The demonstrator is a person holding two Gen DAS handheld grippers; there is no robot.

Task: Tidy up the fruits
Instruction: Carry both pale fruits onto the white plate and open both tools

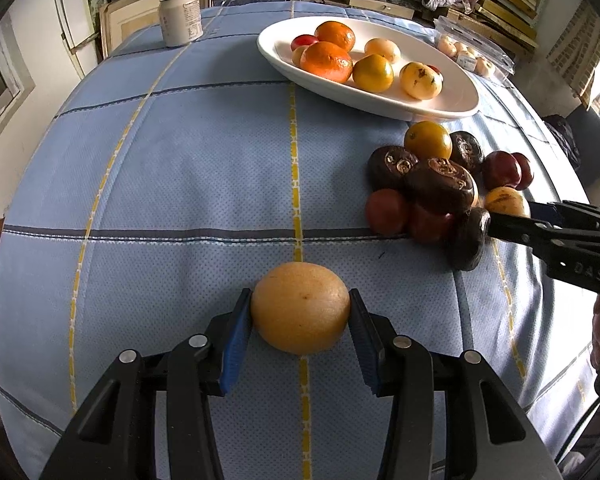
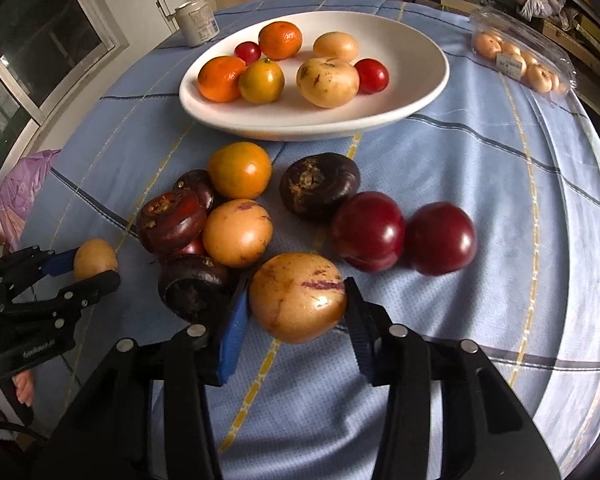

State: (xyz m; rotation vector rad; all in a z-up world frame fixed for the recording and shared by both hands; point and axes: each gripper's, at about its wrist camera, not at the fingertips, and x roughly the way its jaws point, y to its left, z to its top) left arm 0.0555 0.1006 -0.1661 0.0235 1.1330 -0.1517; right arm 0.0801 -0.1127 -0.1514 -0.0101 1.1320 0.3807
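A pale yellow fruit is clamped between the pads of the left gripper, close above the blue cloth and apart from the rest. A streaked yellow fruit is bracketed by the right gripper at the near edge of the loose pile; both pads are seen touching its sides, so it is judged gripped, though whether it is lifted cannot be told.

Seven fruits are already gathered in the white dish: two oranges, two small red ones and three yellowish ones. Left on the cloth beside the dish are an orange-yellow fruit, another yellow one, two red plums and several dark chestnut-like pieces.

The task is judged roughly half done. A can and a plastic box are set at the far edge, untouched.
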